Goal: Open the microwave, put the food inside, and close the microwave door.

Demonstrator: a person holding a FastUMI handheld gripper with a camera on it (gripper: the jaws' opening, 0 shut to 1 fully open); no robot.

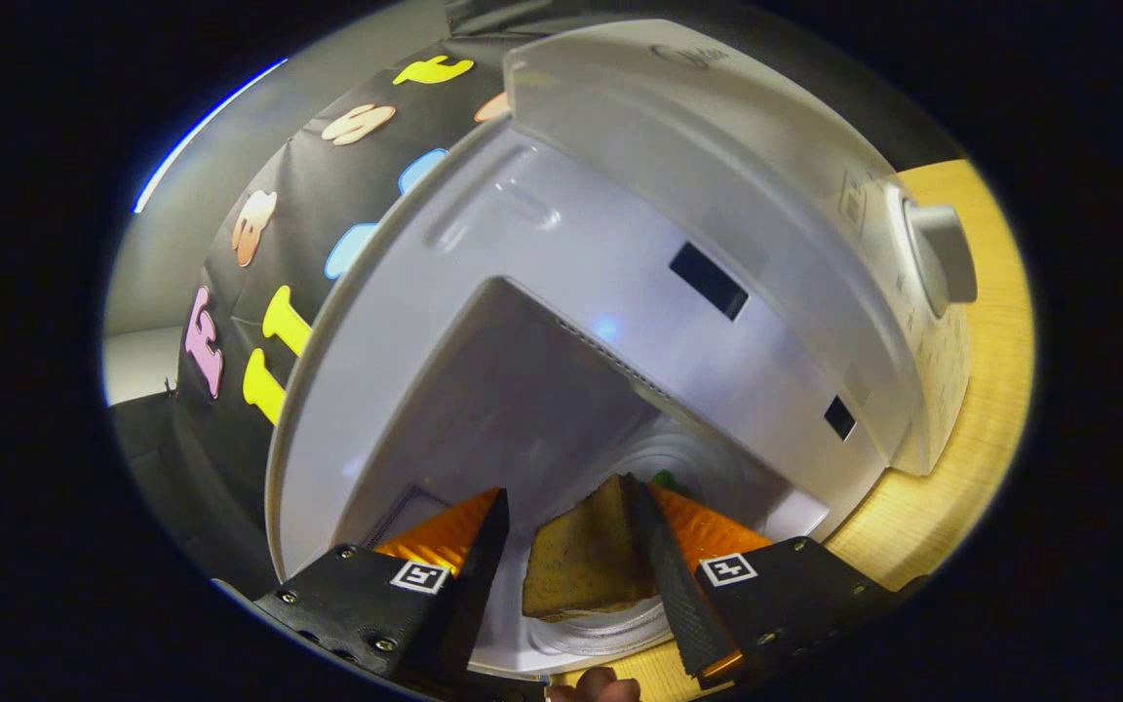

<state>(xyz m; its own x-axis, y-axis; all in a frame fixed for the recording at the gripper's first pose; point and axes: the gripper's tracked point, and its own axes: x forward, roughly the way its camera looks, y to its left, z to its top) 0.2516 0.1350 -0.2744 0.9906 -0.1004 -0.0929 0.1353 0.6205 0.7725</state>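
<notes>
Gripper (566, 512) reaches into the open white microwave (561, 292). The brown toasted sandwich wedge (589, 561) stands on the glass turntable (610, 629), against the right finger; left finger clear, so released. Withdraw straight back.

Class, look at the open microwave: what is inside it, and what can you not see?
Inside the microwave a sandwich sits on the glass turntable, between the open gripper fingers. Something green peeks out behind it. The sandwich covers the turntable's middle.
</notes>
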